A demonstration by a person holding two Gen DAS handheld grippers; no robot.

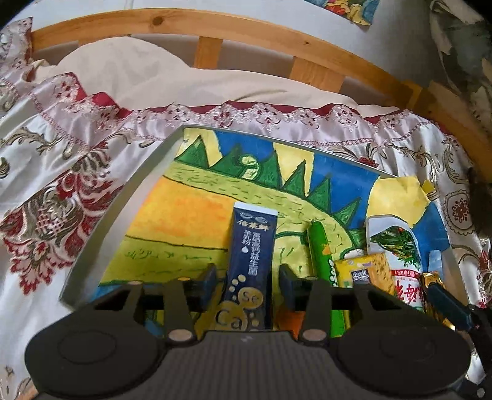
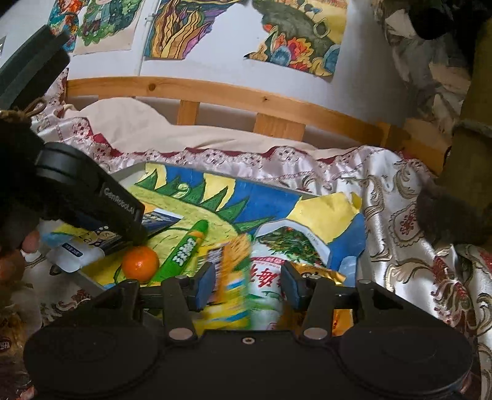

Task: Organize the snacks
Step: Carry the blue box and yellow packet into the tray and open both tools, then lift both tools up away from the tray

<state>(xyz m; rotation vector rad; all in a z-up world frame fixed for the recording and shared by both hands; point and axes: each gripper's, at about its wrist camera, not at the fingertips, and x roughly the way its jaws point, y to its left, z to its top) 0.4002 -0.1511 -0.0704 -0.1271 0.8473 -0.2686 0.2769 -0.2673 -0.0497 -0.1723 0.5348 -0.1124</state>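
A grey tray (image 1: 123, 197) lined with a bright drawing lies on the bed. My left gripper (image 1: 249, 277) is open, and a dark blue sachet (image 1: 250, 261) lies flat between its pads with a gap on each side. To the right lie a green stick pack (image 1: 319, 246), a yellow packet (image 1: 363, 270) and a white and green bag (image 1: 396, 243). My right gripper (image 2: 248, 284) is open over the blurred yellow packet (image 2: 233, 277), which lies close to the left pad. An orange (image 2: 140, 263), the green stick pack (image 2: 187, 249) and a gold wrapper (image 2: 316, 270) lie around it.
A satin bedspread (image 1: 61, 184) with red and gold patterns surrounds the tray. A wooden headboard (image 1: 215, 27) and a wall with drawings (image 2: 184, 30) stand behind. A person's hand (image 2: 27, 243) shows at the left edge of the right wrist view.
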